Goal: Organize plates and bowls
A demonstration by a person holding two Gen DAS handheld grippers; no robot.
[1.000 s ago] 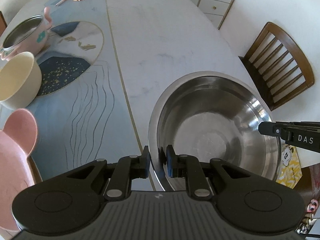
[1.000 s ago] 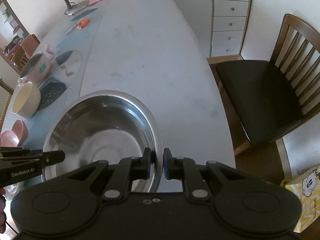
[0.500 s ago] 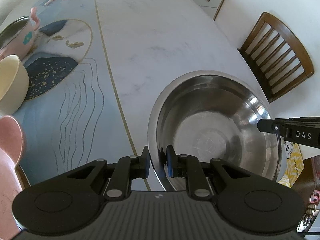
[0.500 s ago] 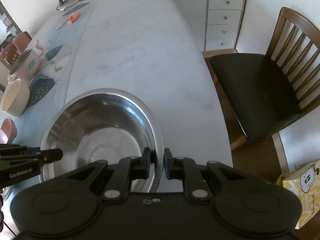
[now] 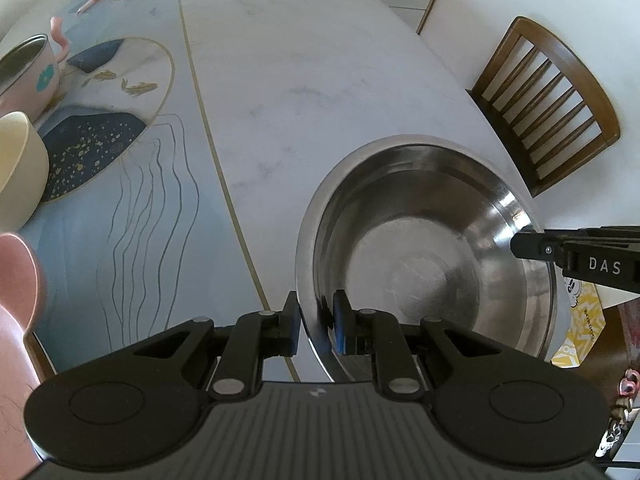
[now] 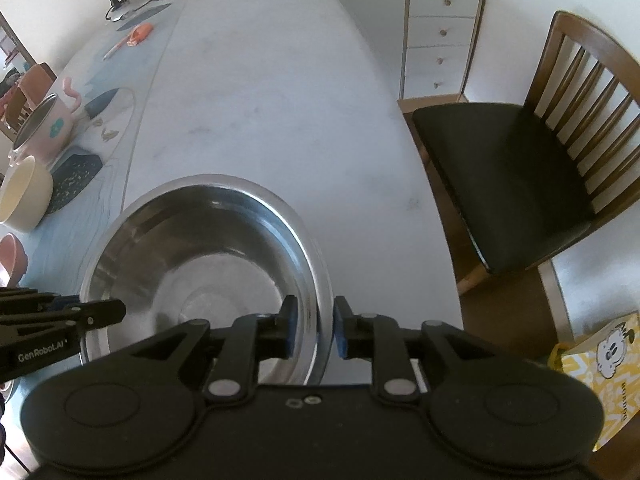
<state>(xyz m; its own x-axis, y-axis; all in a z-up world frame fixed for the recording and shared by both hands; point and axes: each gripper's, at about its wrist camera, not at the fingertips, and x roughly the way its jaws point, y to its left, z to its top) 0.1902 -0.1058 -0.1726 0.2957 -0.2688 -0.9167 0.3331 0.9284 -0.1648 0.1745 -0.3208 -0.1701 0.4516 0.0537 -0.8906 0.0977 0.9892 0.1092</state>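
Left black two-finger gripper (image 5: 315, 328): jaws slightly parted, straddling the near rim of the large stainless-steel mixing bowl (image 5: 420, 248), one blue pad outside the wall, one inside; a thin gap shows at each pad, so firm contact cannot be confirmed. Right black two-finger gripper (image 6: 312, 328): same arrangement on the opposite rim of that bowl (image 6: 200, 256), jaws slightly parted with the rim between the pads. Lettering: "DAS" is printed in white on the right gripper's finger as seen from the left wrist view; "GenRobot.AI" is printed on the left gripper's finger in the right wrist view.

The steel bowl is empty and sits on the white marble-look table (image 5: 300, 60), near the edge facing the brown slatted wooden chair (image 6: 540, 152). To the left, on the blue patterned table mat (image 5: 132, 200), stand an empty cream round bowl (image 5: 18, 168), a pink steel-lined pot with a teal mark (image 5: 28, 76) whose contents are hidden, and a pink plate with ear shapes (image 5: 16, 280) at the frame edge. A yellow bag bearing a cartoon dog (image 6: 600, 364) stands on the floor; its lettering is unreadable.
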